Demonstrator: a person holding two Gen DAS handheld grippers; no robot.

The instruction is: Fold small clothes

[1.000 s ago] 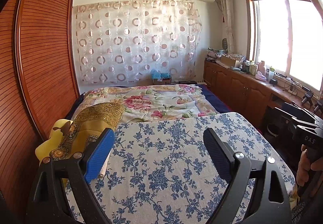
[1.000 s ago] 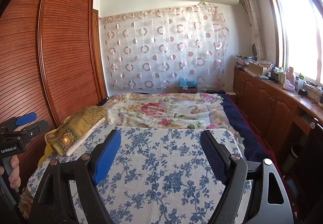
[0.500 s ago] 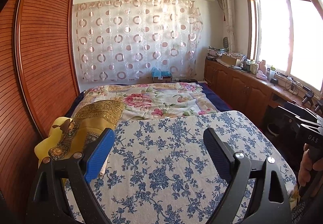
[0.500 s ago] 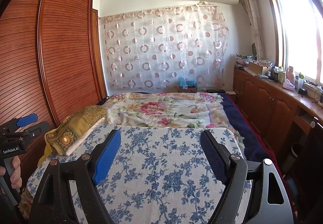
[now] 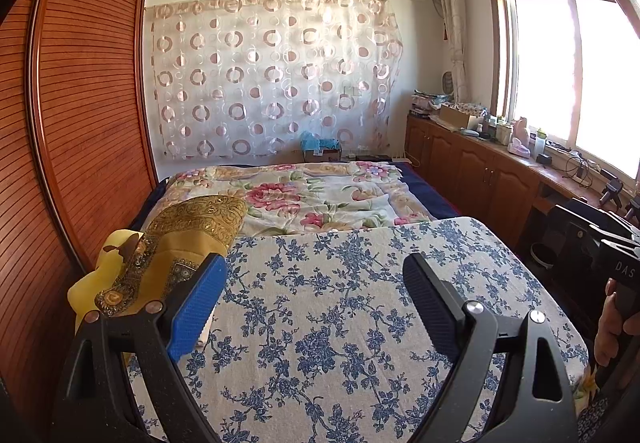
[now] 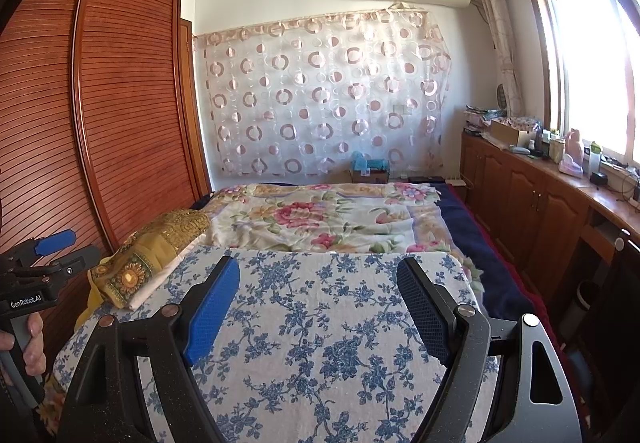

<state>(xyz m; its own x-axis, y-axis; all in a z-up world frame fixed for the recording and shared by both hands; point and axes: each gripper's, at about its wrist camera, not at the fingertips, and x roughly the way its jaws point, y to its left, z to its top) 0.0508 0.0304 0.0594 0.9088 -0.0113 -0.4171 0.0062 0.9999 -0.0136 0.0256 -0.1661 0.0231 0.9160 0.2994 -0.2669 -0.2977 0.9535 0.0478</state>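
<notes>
A golden embroidered garment [image 5: 176, 243] lies bunched at the left edge of the white cloth with blue flowers [image 5: 340, 323] that covers the near surface; it also shows in the right wrist view [image 6: 152, 259]. My left gripper [image 5: 316, 295] is open and empty above the cloth, just right of the garment. My right gripper [image 6: 320, 303] is open and empty above the same cloth [image 6: 320, 343]. The left gripper's body [image 6: 36, 275] shows in a hand at the right wrist view's left edge. The right gripper's body [image 5: 612, 255] shows at the left wrist view's right edge.
A bed with a floral quilt [image 5: 312, 199] lies beyond the cloth. A slatted wooden wardrobe [image 5: 80, 123] runs along the left. Wooden cabinets [image 5: 480, 179] with clutter stand under the window on the right. A patterned curtain [image 5: 272, 75] hangs at the back wall.
The left wrist view has tilted slightly, so the room sits a little lower in frame. Both grippers stay open and empty; the garment has not moved.
</notes>
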